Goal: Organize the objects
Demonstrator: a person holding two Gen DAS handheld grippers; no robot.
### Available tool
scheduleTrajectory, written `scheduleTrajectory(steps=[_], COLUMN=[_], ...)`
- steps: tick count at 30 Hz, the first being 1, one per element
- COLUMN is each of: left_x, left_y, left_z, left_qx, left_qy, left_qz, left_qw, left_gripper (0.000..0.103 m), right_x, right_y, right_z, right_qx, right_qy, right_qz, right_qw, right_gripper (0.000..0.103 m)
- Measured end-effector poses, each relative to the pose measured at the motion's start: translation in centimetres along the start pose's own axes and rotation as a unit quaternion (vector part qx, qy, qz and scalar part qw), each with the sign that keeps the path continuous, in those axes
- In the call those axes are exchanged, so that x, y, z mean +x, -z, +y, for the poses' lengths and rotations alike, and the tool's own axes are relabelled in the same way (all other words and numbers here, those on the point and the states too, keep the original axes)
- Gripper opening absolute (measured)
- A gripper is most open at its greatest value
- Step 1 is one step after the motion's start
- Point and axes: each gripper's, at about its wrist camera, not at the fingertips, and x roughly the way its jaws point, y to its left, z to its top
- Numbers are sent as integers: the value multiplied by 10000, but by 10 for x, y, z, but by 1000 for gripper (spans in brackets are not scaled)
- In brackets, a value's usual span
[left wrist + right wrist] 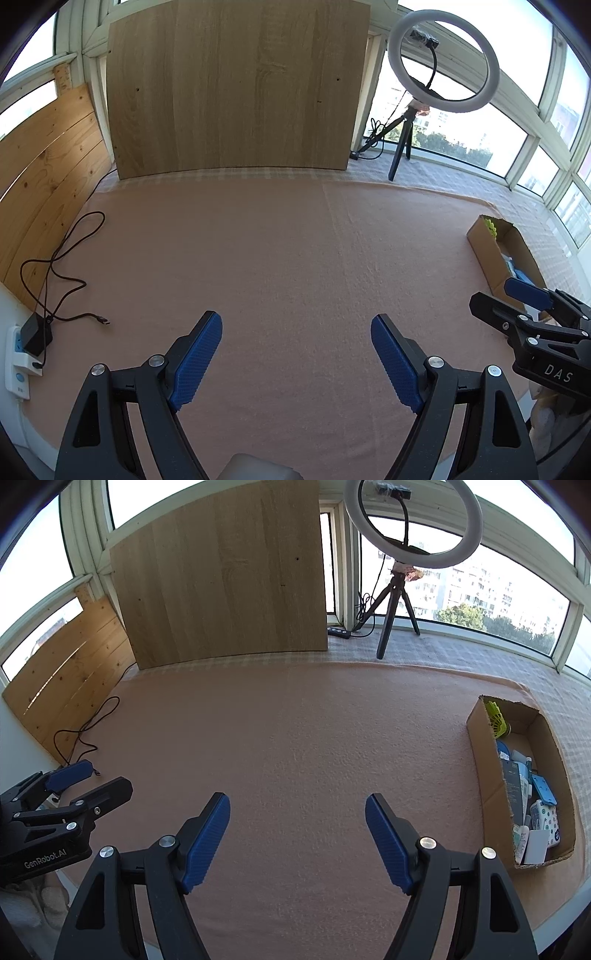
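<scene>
A cardboard box (480,771) lies on the pink cloth at the right, filled with several small items: a yellow-green fan (496,720), a blue case (543,789), a dotted tissue pack (546,821), and white bottles. It also shows in the left wrist view (487,254). My left gripper (296,325) is open and empty above the cloth near the front edge. My right gripper (297,806) is open and empty, left of the box. Each gripper shows in the other's view: the right gripper (517,299), the left gripper (85,779).
A ring light on a tripod (397,602) stands at the back right. A wooden board (221,576) leans against the window at the back, a pine panel (70,679) at the left. A black cable (62,266) and a charger in a power strip (26,343) lie at the left.
</scene>
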Motion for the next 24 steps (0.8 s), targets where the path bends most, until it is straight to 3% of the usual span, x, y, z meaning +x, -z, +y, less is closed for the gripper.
scheduleTrajectory(steps=[24], left_x=[10], left_y=[-6], left_z=[1], left_qx=[28], left_qy=[-36], left_qz=[45], left_qw=[10000], left_gripper=[90], right_x=[7], right_y=[1], right_z=[-4], right_qx=[40], right_qy=[10], right_qz=[79], right_qw=[10000], right_gripper=[73])
